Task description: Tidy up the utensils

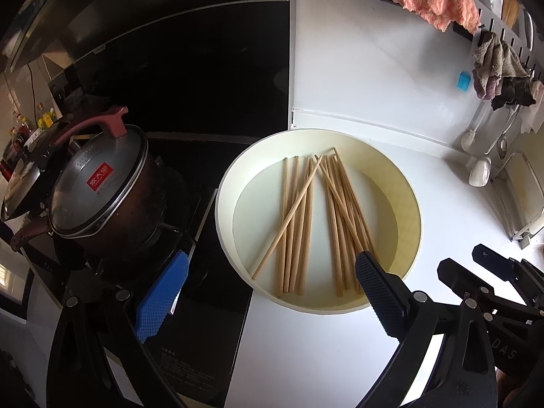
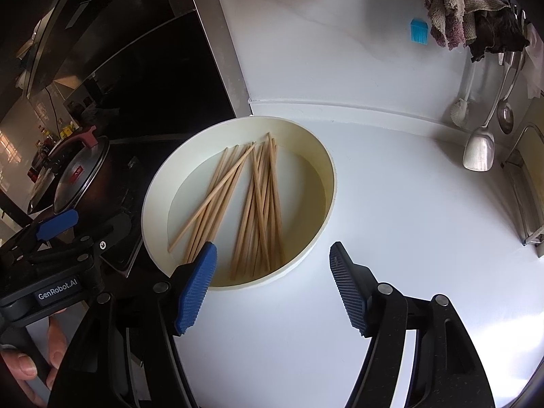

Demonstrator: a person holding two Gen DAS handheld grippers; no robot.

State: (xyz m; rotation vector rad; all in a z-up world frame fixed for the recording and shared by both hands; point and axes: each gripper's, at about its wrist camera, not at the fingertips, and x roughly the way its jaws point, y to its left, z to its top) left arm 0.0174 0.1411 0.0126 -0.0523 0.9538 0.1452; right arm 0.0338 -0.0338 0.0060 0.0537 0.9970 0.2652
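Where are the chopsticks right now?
In both wrist views the chopsticks lie loose inside the round cream basin on the white counter, just right of the stove's lidded pot.

Right gripper [image 2: 273, 284] jaws apart, empty, over near rim of round tray [image 2: 326, 176] holding loose chopsticks [image 2: 258, 204].

A home kitchen — a lidded pot [image 1: 98, 190] sits on a black gas hob [image 1: 190, 272] beside a white counter [image 2: 391, 238], with dishcloths [image 2: 455, 10], a ladle [image 2: 505, 108] and a spatula [image 2: 479, 149] hanging on the wall — and a sink edge [image 2: 525, 200] at the right.
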